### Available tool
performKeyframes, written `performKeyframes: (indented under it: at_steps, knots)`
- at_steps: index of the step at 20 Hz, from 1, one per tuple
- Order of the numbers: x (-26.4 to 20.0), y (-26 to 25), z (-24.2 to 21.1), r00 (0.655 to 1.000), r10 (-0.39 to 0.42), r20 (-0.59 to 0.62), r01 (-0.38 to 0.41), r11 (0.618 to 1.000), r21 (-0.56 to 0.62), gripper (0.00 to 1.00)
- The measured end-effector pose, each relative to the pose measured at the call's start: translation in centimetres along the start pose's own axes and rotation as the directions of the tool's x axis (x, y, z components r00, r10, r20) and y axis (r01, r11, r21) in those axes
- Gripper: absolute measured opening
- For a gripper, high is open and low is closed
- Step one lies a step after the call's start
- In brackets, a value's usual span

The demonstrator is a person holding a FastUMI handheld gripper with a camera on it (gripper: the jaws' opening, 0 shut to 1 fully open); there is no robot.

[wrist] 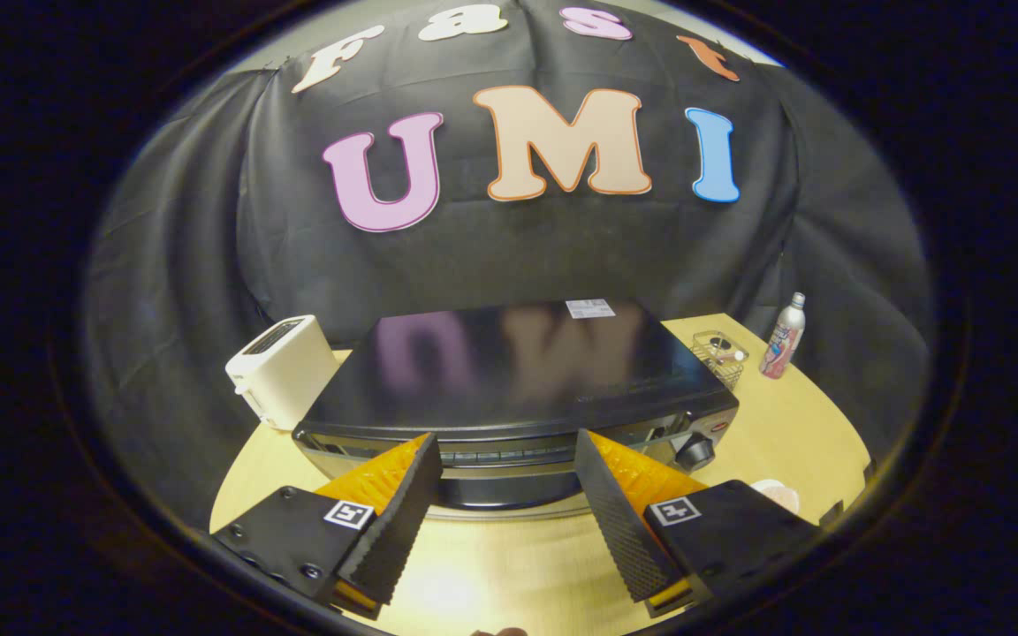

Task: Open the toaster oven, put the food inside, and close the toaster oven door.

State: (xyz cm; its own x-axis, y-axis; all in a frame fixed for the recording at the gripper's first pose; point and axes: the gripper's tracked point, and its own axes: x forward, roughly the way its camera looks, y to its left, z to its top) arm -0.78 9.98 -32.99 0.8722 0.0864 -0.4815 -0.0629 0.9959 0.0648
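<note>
1. You have one toaster oven (518, 389), door closed, mid-worktop (783, 424); one white toaster (282, 369), one wire basket (720, 356), one bottle (784, 336).
2. Your claw (509, 473) is spread wide, released, gripping nothing, fingers just before the oven front.

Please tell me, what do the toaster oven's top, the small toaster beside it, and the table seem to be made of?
The black toaster oven's top looks like glossy painted metal or glass: it mirrors the wall. The cream pop-up toaster looks like smooth matte plastic, with soft rounded corners. The pale yellow table looks like wood-grain laminate with a light sheen. The open tool hovers before the oven's front.
</note>
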Motion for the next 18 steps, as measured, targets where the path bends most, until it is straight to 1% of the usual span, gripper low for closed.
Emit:
performKeyframes:
  at_steps: [2,5,8,11,14,18]
  knots:
    - [-0.8,-0.1,-0.6,1.0,0.007,-0.005,-0.007,1.0,-0.001,0.97]
    - [-1.9,-0.2,-1.8,1.0,0.011,-0.016,-0.012,0.999,-0.039,0.97]
    - [-3.4,-0.5,-3.4,1.0,0.008,-0.03,-0.009,1.0,-0.021,0.97]
    - [-4.2,-0.7,-4.7,0.999,0.008,-0.051,-0.01,0.999,-0.044,0.97]
    - [-5.6,-1.0,-6.4,0.997,0.005,-0.071,-0.007,1.0,-0.03,0.97]
    - [-6.7,-1.5,-9.4,0.992,-0.001,-0.129,-0.006,0.999,-0.053,0.97]
